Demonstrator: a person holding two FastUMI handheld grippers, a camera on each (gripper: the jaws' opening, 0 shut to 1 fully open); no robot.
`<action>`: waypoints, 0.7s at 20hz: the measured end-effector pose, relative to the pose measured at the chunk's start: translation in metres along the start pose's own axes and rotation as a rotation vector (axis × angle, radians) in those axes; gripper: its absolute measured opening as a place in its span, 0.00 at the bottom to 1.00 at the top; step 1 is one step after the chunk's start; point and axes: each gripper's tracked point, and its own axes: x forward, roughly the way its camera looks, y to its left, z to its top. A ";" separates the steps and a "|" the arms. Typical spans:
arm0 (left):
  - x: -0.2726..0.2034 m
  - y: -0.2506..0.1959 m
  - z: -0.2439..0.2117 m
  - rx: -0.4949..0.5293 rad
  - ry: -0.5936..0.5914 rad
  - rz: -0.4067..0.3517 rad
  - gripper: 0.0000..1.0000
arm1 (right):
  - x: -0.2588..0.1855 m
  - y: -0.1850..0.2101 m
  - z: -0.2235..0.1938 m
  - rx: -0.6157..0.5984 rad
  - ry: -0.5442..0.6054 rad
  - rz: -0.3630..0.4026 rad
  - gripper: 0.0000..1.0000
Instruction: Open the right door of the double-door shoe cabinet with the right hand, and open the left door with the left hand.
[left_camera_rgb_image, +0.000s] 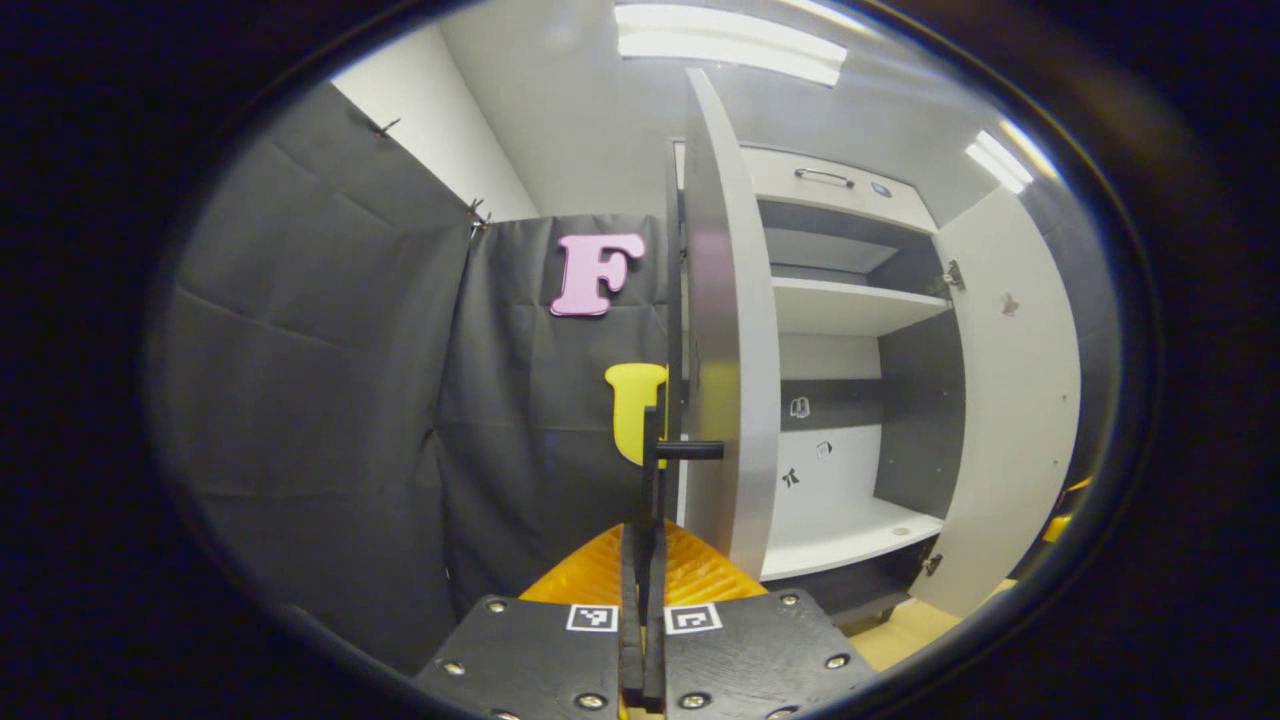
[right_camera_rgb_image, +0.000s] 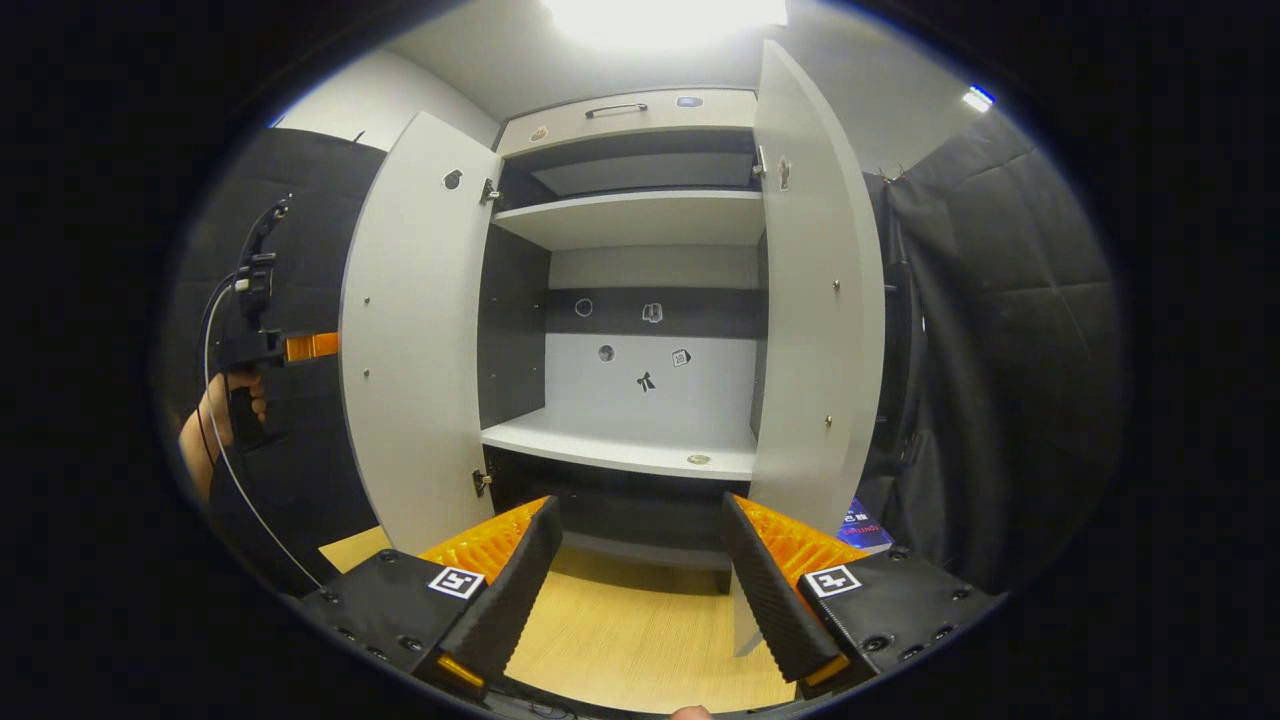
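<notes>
Left gripper view, nearest first: left gripper (left_camera_rgb_image: 643, 560) at 6 o'clock, fingers pressed together on the dark handle (left_camera_rgb_image: 688, 450) that sticks out from the left door (left_camera_rgb_image: 722, 330). The handle runs between the fingers toward 12 o'clock. Left door is seen almost edge-on, standing upright through the centre, swung out from the cabinet (left_camera_rgb_image: 850, 200). Past it, toward 3 o'clock, the cabinet interior is exposed: lower shelf (left_camera_rgb_image: 850, 540), upper shelf (left_camera_rgb_image: 850, 305), drawer front with a handle at 1 o'clock. Right door (left_camera_rgb_image: 1010, 400) stands open at 3 o'clock, inner face showing, hinges at its top and bottom corners.

Right gripper view, nearest first: right gripper (right_camera_rgb_image: 640, 590) at 6 o'clock, fingers spread wide, nothing between them, apart from both doors. Wood-tone floor (right_camera_rgb_image: 640, 640) lies under it. Right door (right_camera_rgb_image: 815, 300) open just beyond the finger at 5 o'clock; left door (right_camera_rgb_image: 420, 330) open at 9 to 10 o'clock. Between them the cabinet's shelves and a back panel with small stickers (right_camera_rgb_image: 650, 350). At 9 o'clock, beyond the left door's outer edge, a hand (right_camera_rgb_image: 225, 400) holds the left gripper body against that door.
</notes>
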 end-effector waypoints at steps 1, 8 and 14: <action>-0.004 0.002 0.001 -0.010 -0.003 0.007 0.02 | -0.004 0.002 0.002 0.003 -0.007 0.000 1.00; -0.053 0.000 0.012 -0.021 -0.017 0.037 0.02 | -0.031 0.000 0.026 0.011 -0.078 0.005 1.00; -0.138 -0.038 -0.004 0.046 0.032 0.042 0.02 | -0.072 -0.031 0.028 0.023 -0.112 -0.050 0.96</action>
